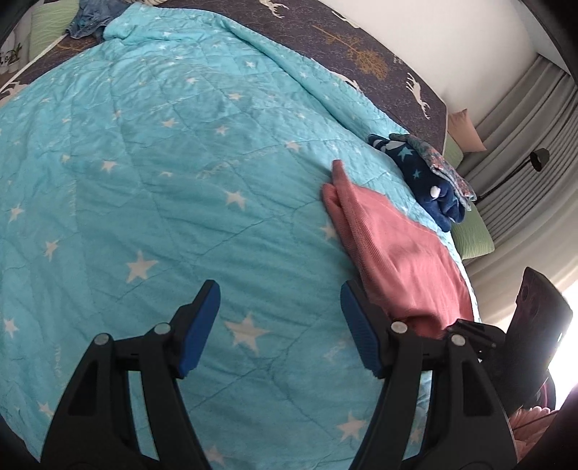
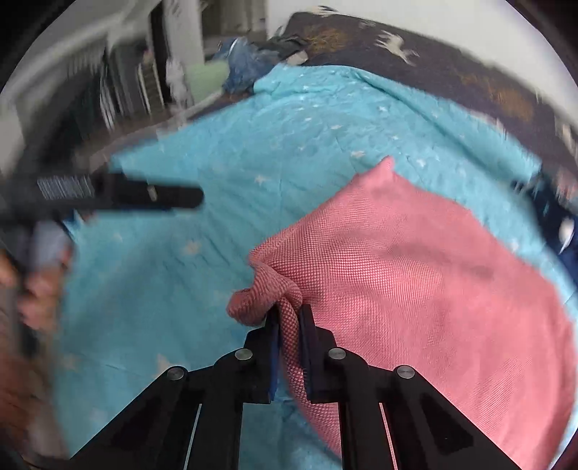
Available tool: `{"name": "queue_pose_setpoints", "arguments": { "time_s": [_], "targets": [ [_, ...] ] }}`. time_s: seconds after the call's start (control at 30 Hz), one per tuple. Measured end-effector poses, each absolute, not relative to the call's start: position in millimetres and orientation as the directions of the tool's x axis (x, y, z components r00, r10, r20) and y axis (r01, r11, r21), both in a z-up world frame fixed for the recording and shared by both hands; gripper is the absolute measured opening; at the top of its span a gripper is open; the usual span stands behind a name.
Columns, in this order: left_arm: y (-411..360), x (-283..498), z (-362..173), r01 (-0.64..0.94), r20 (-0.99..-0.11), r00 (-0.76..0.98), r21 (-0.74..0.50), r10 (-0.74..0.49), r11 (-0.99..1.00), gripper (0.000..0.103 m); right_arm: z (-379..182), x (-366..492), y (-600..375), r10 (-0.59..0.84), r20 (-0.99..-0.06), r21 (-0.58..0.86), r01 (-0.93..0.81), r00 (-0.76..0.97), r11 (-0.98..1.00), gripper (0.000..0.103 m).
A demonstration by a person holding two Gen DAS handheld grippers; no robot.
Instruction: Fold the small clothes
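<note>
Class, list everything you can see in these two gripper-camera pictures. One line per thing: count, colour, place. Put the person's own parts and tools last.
pink garment: one, pink knit, on the quilt's right side, a bunched edge pinched in the right gripper.
quilt: one, turquoise with white stars, spread over the bed.
bedspread: one, dark with white deer and gold trees, under the quilt, showing along the far edge.
folded clothes: small pile, navy with stars plus a floral piece, at the quilt's right edge beyond the pink garment.
blue denim garment: one, crumpled, far corner of the bed.
curtains: grey, right wall.
lamp: one, black, before the curtains.
left gripper: black, blue pads, open, empty, above the quilt.
right gripper: black, shut on the pink garment.
</note>
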State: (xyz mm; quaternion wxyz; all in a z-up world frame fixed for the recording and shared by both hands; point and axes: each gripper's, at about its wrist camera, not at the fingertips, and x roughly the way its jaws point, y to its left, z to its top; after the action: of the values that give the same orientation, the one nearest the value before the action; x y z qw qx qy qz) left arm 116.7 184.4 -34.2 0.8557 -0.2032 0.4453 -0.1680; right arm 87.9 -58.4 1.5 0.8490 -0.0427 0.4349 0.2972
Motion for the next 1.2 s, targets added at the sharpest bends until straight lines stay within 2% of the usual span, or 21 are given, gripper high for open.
{"name": "queue_pose_setpoints", "arguments": {
  "time_s": [0.1,0.23,0.37,0.5,0.7,0.8,0.83,0.87,0.9,0.93,1.2],
  "targets": [
    [175,122,-34,0.133,-0.69,0.528,-0.508,-0.495,0.851,0.07,14,91,-89,0.552,-0.711,0.315,-0.505,0.435,0.803,0.009],
    [154,135,-36,0.171,-0.682,0.472,-0.55,-0.558,0.817,0.071,16,94,-117,0.59,-0.689,0.409,-0.447,0.42,0.796,0.009],
    [130,156,-38,0.213,-0.604,0.366,-0.686,-0.708,0.696,0.077,12,95,-128,0.608,-0.683,0.457,-0.412,0.405,0.788,0.009],
    [111,182,-38,0.188,-0.536,0.303,-0.777,-0.788,0.601,0.085,10,98,-123,0.619,-0.682,0.464,-0.423,0.389,0.778,0.008],
    [91,218,-55,0.107,-0.636,0.272,-0.726,-0.722,0.68,0.085,9,96,-117,0.606,-0.688,0.424,-0.457,0.4,0.782,0.008],
    [89,228,-62,0.08,-0.628,0.273,-0.74,-0.729,0.668,0.083,8,96,-118,0.61,-0.685,0.428,-0.459,0.398,0.779,0.008],
    [90,229,-61,0.081,-0.618,0.281,-0.747,-0.734,0.66,0.075,8,95,-119,0.611,-0.684,0.428,-0.459,0.399,0.779,0.008],
    [90,229,-60,0.085,-0.611,0.286,-0.751,-0.738,0.655,0.053,8,96,-119,0.612,-0.682,0.431,-0.458,0.399,0.778,0.008],
    [88,231,-57,0.094,-0.612,0.284,-0.749,-0.738,0.656,0.038,8,97,-120,0.615,-0.681,0.434,-0.456,0.398,0.777,0.008],
    [85,232,-54,0.107,-0.619,0.28,-0.74,-0.734,0.664,0.015,8,96,-121,0.616,-0.679,0.437,-0.454,0.399,0.776,0.008],
    [18,217,24,0.346,-0.665,0.351,-0.562,-0.659,0.751,0.015,21,85,-145,0.64,-0.615,0.458,-0.451,0.46,0.765,0.007]
  ]
}}
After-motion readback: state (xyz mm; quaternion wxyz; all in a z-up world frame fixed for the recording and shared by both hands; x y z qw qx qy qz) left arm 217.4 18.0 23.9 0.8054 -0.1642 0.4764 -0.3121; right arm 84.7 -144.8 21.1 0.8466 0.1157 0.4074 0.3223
